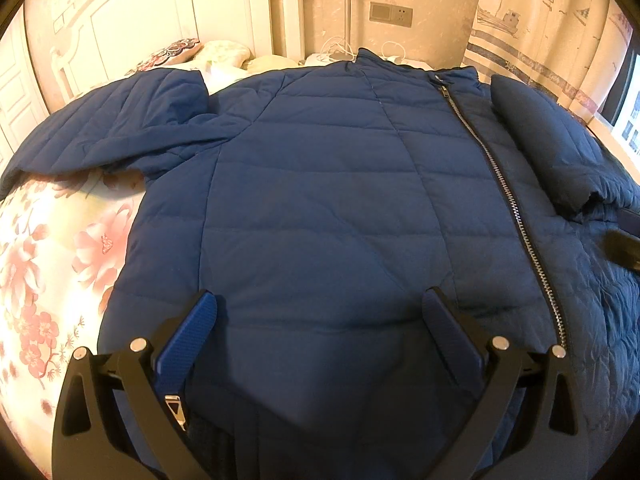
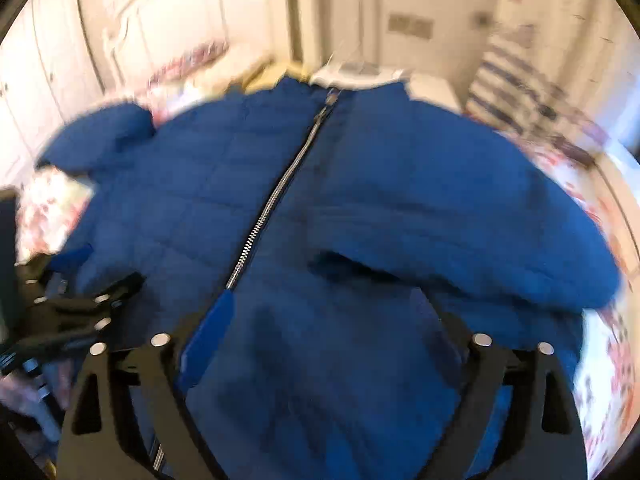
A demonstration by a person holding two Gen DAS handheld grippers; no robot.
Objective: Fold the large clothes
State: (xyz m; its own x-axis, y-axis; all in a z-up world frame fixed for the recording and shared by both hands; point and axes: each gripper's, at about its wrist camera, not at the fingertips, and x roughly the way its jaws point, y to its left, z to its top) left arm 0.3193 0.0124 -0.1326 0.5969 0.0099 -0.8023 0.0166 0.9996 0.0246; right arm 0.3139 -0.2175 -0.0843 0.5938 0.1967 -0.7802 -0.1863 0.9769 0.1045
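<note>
At the far left, a bed with a floral sheet (image 1: 48, 264) is showing under the clothing, pink flowers on a pale ground. A white headboard (image 1: 132, 28) is standing behind it, with a patterned pillow (image 1: 176, 50) lying near it.

A big blue quilted jacket (image 1: 320, 184) is lying flat on the bed, front side up, and it is covering most of the sheet. Its left sleeve (image 1: 108, 128) is stretching out sideways toward the headboard. The left tongs (image 1: 320, 312) are hovering over the lower part of the jacket; their blue pads are standing wide apart and nothing is being pinched between them.

More to the right, a metal zipper (image 1: 504, 200) is running closed from the collar down to the hem. Beside it, the right sleeve (image 1: 548, 144) is lying folded over the chest of the jacket, its cuff end pointing toward the collar.

In the right wrist view the picture is blurring from movement. The right tongs (image 2: 320, 316) are hanging above the jacket (image 2: 360, 208), near the lower end of the zipper (image 2: 276, 204), with their jaws spread and no cloth between them. The folded sleeve (image 2: 500, 256) is lying just beyond the right finger. The left tongs (image 2: 80, 312) are appearing at the left edge of this view.

On the wall behind, a socket plate (image 1: 391, 14) is sitting beside a curtain (image 1: 532, 32) with boat prints.
</note>
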